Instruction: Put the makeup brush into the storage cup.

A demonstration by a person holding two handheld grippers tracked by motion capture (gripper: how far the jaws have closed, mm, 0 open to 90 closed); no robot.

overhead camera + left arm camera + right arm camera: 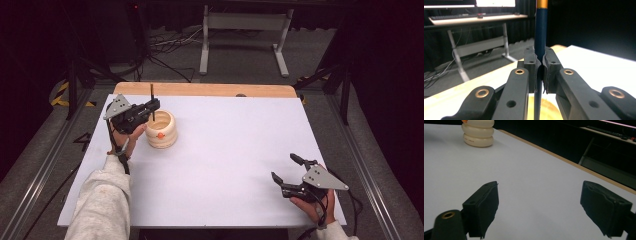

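My left gripper (153,106) is shut on a thin dark blue pen (540,42) with a gold band near its top, held upright over the pale ribbed wooden cup (161,129) at the table's far left. The pen's lower end dips toward the cup's mouth. An orange object (160,134) lies inside the cup. In the left gripper view the two pads (532,65) clamp the pen from both sides. My right gripper (285,170) rests low at the table's near right, open, with nothing between its fingers (486,207). The cup (477,133) stands far off in the right gripper view.
The white tabletop (225,150) has a wooden strip (205,89) along its far edge. Beyond it stand a desk frame (245,35), loose cables (165,45) on the floor and dark tripod legs (75,85) at the left.
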